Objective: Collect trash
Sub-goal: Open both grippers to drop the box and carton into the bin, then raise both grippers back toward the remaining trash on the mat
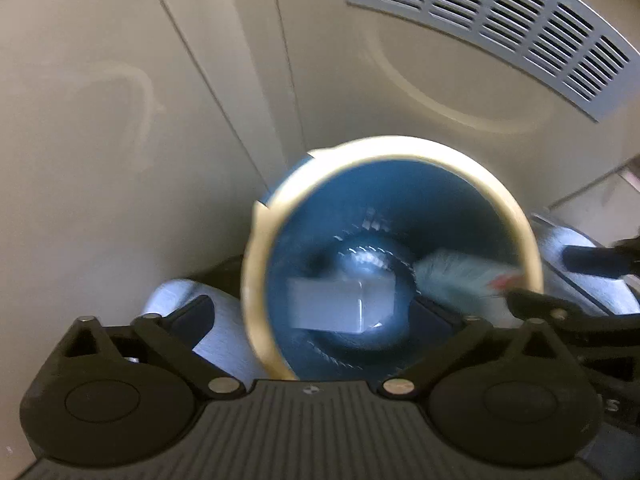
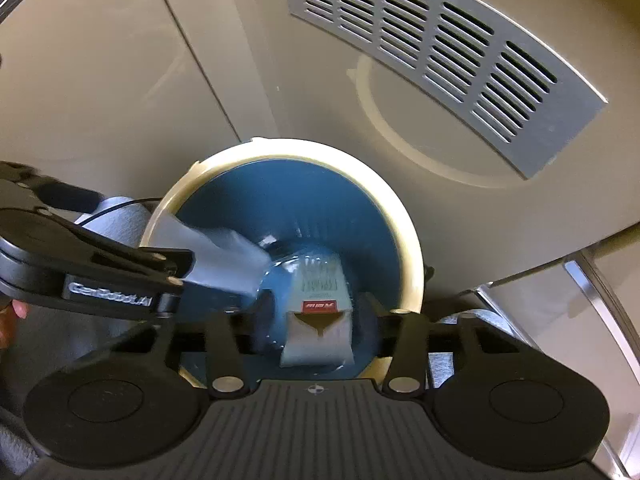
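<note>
over a blue bin [image 2: 320, 208] both hand-held grippers hang open, left [image 1: 392, 312] and right [image 2: 316, 320], holding nothing; two packets [image 2: 316, 312] fall inside. vent [image 2: 432, 52] beyond.

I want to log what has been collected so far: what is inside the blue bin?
Inside the blue bin lie a pale carton and a whitish box. Anything beneath them stays hidden.

Glossy blue plastic bin [image 2: 360, 216], metal vent [image 2: 440, 52]
</note>
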`<state>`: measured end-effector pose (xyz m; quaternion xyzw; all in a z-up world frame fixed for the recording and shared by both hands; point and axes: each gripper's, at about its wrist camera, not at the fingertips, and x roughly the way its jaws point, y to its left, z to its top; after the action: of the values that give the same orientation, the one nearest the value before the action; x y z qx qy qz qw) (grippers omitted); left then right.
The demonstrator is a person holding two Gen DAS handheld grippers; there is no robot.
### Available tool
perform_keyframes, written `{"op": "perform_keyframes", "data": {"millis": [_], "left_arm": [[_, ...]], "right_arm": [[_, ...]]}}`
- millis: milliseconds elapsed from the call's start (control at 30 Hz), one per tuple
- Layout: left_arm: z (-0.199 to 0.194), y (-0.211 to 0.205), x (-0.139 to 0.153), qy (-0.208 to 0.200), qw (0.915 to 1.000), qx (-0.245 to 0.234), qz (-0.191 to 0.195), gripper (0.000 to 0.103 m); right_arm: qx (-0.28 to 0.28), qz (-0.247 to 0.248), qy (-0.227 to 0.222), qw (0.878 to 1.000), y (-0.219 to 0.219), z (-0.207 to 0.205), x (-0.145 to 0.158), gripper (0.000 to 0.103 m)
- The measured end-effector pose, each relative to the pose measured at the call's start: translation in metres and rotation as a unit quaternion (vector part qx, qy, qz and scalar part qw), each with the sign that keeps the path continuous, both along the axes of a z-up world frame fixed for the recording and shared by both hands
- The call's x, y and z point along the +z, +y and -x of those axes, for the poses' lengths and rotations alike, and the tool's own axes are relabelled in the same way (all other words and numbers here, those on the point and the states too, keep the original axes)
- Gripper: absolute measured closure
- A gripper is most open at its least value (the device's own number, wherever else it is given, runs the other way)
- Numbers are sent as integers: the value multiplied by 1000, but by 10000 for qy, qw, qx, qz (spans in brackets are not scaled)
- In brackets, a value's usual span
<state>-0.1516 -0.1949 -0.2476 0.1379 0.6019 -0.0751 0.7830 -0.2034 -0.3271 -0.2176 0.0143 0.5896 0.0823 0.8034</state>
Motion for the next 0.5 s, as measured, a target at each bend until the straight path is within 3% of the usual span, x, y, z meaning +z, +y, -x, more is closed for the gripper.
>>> {"op": "perform_keyframes", "data": {"millis": [167, 300, 500], "left_arm": [[1, 7, 17, -200, 9997, -29, 107, 0], [16, 11, 52, -818, 9966, -45, 66, 0], [48, 27, 115, -1677, 9851, 18, 383, 0]], "right_arm": [[186, 74, -321, 9993, -2, 9, 16, 27], [354, 168, -900, 9952, 0, 28, 52, 22], [494, 144, -1896, 9805, -2, 60, 115, 14]]}}
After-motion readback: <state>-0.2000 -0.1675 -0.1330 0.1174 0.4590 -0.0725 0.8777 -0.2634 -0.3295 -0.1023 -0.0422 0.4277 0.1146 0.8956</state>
